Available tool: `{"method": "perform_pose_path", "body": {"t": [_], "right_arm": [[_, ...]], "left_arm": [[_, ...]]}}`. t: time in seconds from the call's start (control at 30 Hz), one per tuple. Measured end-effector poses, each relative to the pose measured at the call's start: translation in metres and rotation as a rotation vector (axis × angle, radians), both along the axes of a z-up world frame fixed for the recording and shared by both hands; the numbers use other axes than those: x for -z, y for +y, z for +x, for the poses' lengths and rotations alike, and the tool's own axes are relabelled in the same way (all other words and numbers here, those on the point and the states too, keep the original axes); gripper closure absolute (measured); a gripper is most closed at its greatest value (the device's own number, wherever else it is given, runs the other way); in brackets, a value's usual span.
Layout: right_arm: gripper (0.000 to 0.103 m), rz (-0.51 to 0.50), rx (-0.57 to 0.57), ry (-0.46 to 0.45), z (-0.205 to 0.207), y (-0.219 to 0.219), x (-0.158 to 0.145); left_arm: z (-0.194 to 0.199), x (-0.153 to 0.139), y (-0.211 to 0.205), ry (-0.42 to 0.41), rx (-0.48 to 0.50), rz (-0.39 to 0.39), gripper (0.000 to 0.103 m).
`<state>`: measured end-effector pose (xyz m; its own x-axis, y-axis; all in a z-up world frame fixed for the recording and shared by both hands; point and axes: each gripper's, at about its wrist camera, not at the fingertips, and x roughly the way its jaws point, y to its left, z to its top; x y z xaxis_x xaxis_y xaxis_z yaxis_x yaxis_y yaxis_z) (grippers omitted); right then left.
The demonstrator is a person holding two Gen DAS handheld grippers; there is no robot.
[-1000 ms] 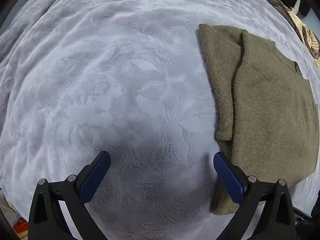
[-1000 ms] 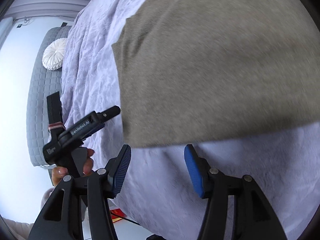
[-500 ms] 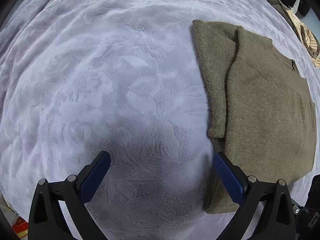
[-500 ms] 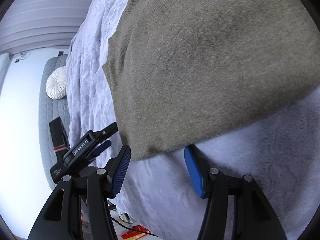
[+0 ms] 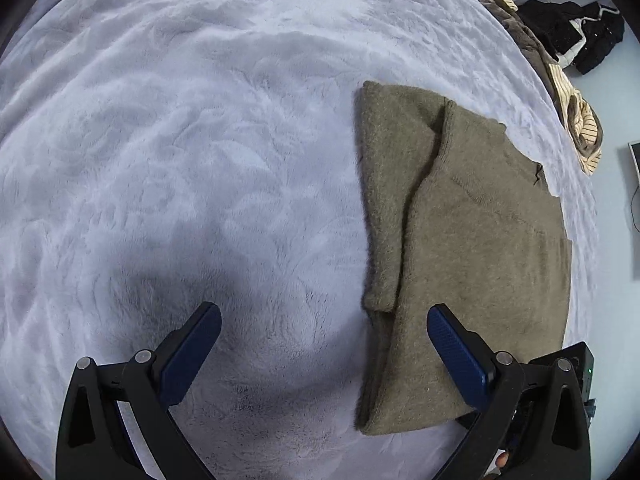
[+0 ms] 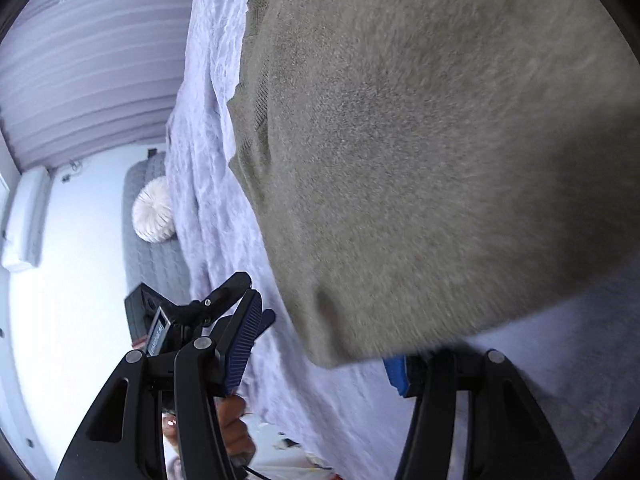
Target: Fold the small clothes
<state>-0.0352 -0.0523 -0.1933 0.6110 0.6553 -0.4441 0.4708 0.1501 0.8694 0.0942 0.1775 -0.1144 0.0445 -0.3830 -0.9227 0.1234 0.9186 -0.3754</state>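
Note:
An olive knitted sweater lies folded on the pale plush blanket, with one sleeve laid along its left side. My left gripper hangs open above the blanket. Its right finger is over the sweater's near left part, and nothing is between the pads. In the right wrist view the sweater fills most of the picture. My right gripper is low at the sweater's near corner, jaws apart. The hem drapes over the tip of its right pad, and its left pad is clear of the cloth.
A heap of striped and black clothes lies at the blanket's far right edge. A white round cushion rests on grey quilted upholstery beyond the bed. The left gripper's body and a hand show behind my right gripper's left finger.
The right gripper has sunk and rolled toward the sweater's near corner, and the hem now covers its right pad. The left gripper has tilted, so the sweater sits nearer the middle of its view.

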Motion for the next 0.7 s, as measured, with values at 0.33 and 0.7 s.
{"method": "perform_pose_path", "body": {"t": [0.33, 0.7], "right_arm": [[0.095, -0.016, -0.078, -0.198, 0.022, -0.015, -0.055], [0.091, -0.195, -0.330, -0.110, 0.025, -0.004, -0.060]], "left_arm": [[0.029, 0.016, -0.052, 0.121, 0.096, -0.305, 0.000], [0.035, -0.014, -0.148, -0.048, 0.283, -0.127, 0.023]]}}
